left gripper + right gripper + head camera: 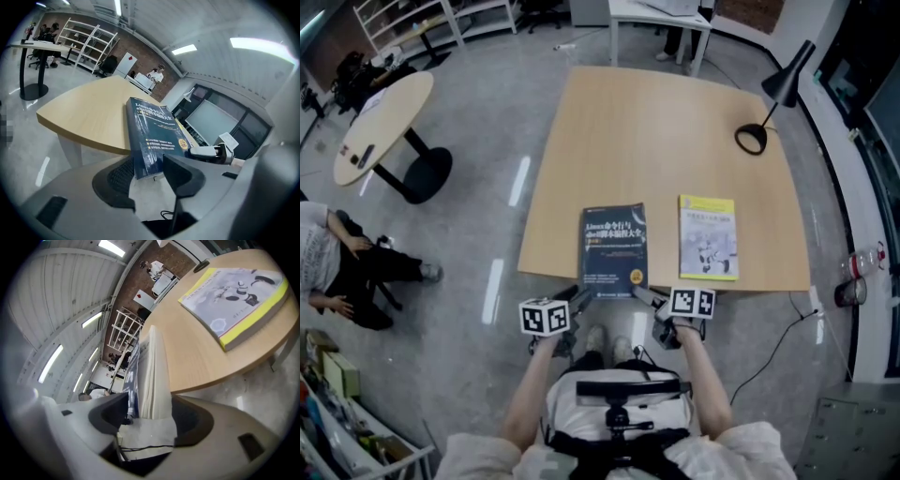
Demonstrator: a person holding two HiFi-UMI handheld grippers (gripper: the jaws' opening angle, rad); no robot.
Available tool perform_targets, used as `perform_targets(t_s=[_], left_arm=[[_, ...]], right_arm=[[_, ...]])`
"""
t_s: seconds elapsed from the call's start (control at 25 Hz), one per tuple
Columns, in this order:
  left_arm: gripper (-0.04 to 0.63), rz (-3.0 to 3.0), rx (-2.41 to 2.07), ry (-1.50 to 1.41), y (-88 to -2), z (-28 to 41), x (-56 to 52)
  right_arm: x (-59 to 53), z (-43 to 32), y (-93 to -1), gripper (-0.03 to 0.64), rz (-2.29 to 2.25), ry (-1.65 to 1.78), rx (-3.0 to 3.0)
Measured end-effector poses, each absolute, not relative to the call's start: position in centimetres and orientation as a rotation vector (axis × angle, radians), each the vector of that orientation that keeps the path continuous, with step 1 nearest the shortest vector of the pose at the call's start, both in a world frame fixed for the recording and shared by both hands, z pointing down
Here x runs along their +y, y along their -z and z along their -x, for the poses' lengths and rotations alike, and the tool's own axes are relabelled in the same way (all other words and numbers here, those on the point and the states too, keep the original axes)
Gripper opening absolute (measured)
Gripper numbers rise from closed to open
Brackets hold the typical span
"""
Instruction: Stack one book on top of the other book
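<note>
A dark blue book (614,246) lies on the wooden table (656,131), its near end jutting over the front edge. To its right lies a yellow-edged book (708,236), apart from it. My left gripper (579,296) is at the blue book's near left corner, my right gripper (642,295) at its near right corner. In the left gripper view the blue book (152,136) reaches in between the jaws of the open left gripper (150,176). The right gripper (150,416) straddles the blue book's page edge (151,376), open. The yellow book (234,296) lies beyond.
A black desk lamp (769,103) stands at the table's far right. A round table (380,122) and a seated person (337,262) are on the left. A bottle (853,281) stands at the right, and a cable (778,342) runs over the floor.
</note>
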State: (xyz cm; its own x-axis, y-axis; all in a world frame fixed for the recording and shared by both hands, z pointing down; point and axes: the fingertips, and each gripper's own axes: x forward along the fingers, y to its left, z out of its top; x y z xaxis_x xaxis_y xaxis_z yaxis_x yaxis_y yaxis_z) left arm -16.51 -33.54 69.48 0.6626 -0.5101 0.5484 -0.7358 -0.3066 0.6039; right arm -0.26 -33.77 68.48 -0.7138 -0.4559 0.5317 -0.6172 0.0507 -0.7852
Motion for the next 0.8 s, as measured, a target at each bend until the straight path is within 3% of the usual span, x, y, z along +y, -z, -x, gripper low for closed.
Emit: perform_targets(t_s=[0.8], left_arm=[[0.201, -1.757, -0.558, -0.121, -71.3, 15.2, -33.5]], right_arm=[[-34.8, 2.0, -70.7, 0.288, -0.915, -1.916, -2.151]])
